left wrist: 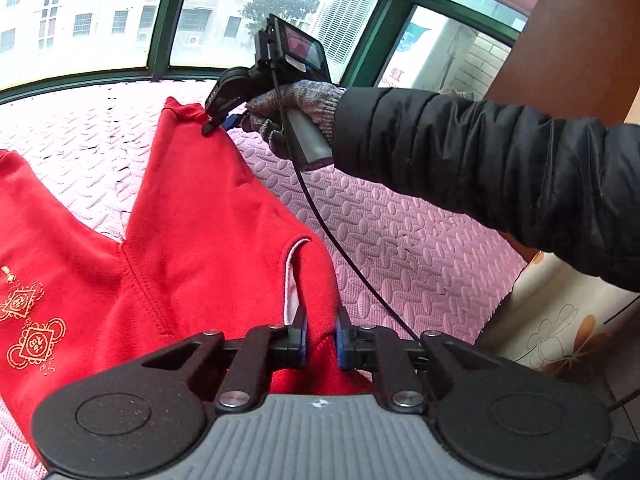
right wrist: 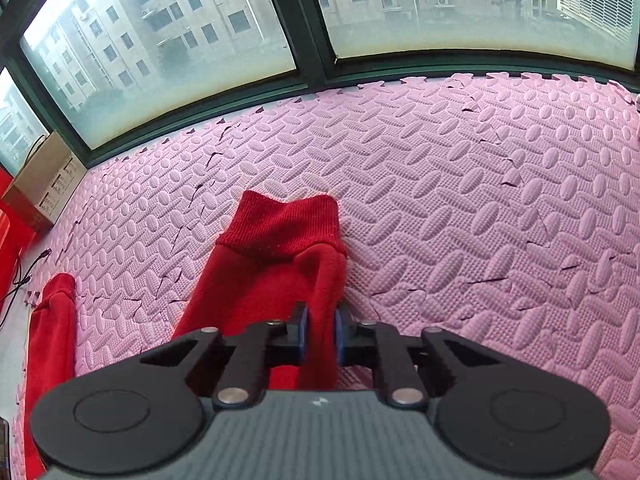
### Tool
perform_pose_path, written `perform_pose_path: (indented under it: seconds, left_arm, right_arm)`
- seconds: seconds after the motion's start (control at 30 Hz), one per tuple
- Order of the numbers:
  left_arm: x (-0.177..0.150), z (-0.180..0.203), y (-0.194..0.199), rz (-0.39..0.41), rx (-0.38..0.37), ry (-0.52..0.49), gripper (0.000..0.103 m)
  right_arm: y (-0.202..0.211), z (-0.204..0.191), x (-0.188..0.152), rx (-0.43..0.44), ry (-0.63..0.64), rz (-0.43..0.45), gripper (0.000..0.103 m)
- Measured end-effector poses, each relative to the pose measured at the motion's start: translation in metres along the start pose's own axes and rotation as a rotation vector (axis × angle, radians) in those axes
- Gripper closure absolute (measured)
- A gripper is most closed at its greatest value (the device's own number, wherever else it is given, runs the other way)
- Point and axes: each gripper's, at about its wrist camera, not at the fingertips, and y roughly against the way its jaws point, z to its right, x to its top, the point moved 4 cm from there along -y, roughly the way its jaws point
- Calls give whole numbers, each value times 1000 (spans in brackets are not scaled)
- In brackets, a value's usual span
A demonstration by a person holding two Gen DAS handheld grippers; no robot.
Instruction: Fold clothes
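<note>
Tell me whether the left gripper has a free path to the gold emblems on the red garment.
Probably not yet: the left gripper is shut on the red garment near its white-lined edge. The gold emblems lie uncovered to its left.

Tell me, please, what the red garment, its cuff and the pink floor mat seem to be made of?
Red garment: probably soft matte fleece or cotton knit; it drapes in folds. Cuff: ribbed knit, with fine ridges visible. Pink floor mat: likely embossed foam tiles, with interlocking toothed edges and a pressed oval pattern.
</note>
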Motion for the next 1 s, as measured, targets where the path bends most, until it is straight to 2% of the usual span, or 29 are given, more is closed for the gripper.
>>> perform_pose_path:
  seconds: [0.17,0.43,0.5,0.73,1.0]
  left_arm:
    - [-3,-18,22,51,1,77,90]
    - [-22,-46,55,110,23,192,90]
    - [-29,-53,63,121,33,219,90]
    - [-54,-78,89,160,65,314,90]
    - [-72,-91,101,165,76,367,90]
  right_arm:
    - [15,-28,14,7,30,44,94]
    - [35,-120,42,43,148,110,95]
    - [34,-156,45,58,191,125,95]
    - [14,-257,25,70,341,107,95]
    - [-14,-332,-15,82,465,65,95]
